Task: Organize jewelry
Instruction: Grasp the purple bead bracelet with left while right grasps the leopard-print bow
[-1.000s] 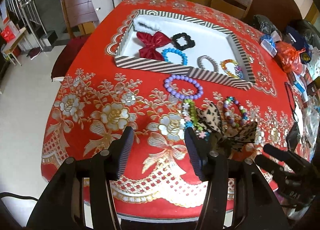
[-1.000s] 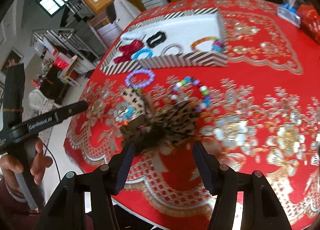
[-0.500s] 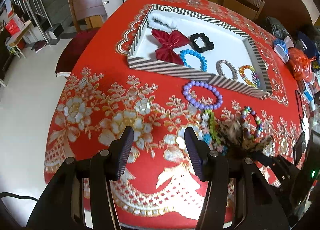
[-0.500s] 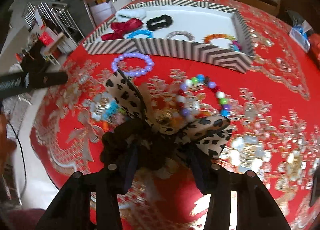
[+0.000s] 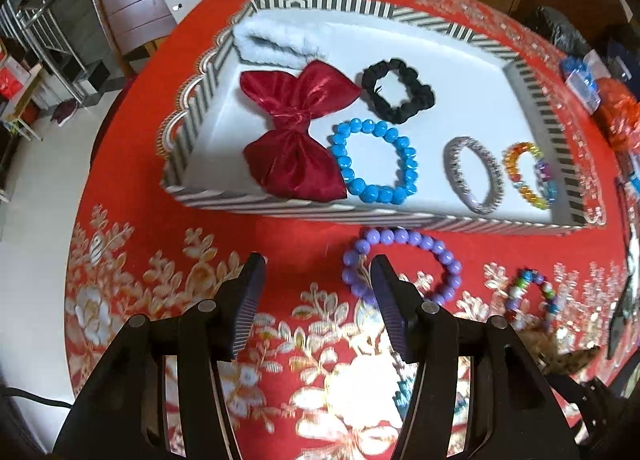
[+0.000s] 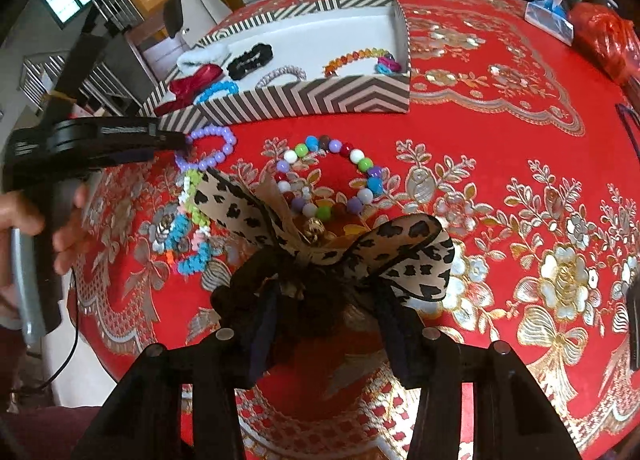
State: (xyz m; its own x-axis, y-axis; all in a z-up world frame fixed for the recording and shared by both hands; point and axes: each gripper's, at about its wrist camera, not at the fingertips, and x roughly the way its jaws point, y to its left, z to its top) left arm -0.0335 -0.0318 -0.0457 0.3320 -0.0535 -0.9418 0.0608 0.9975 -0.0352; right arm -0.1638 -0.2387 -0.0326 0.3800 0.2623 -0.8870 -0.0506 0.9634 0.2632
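A striped tray (image 5: 288, 208) sits on a round table with a red and gold cloth (image 6: 500, 164). Inside the tray lie a fluffy white band (image 5: 276, 46), a red bow (image 5: 296, 128), a black scrunchie (image 5: 398, 90), a blue bead bracelet (image 5: 376, 162), a silver ring bracelet (image 5: 474, 176) and an orange and rainbow bracelet (image 5: 528, 176). Just in front of the tray, on the cloth, lies a purple bead bracelet (image 5: 400, 264). The left gripper (image 5: 316, 272) is spread wide and holds nothing; its right finger tip sits over the near edge of the purple bracelet. A many-colored bead bracelet (image 6: 332, 180) lies a bit farther from the tray, with a flower bead bracelet (image 6: 192, 220) to its left. The right gripper (image 6: 324, 296) is pinching the leopard bow scrunchie (image 6: 320, 244) by its dark ruffled part. The bow is on the side away from the tray, in front of the colored beads, and blocks part of them. Its two spotted wings spread left and right, so it lies longways across the view.
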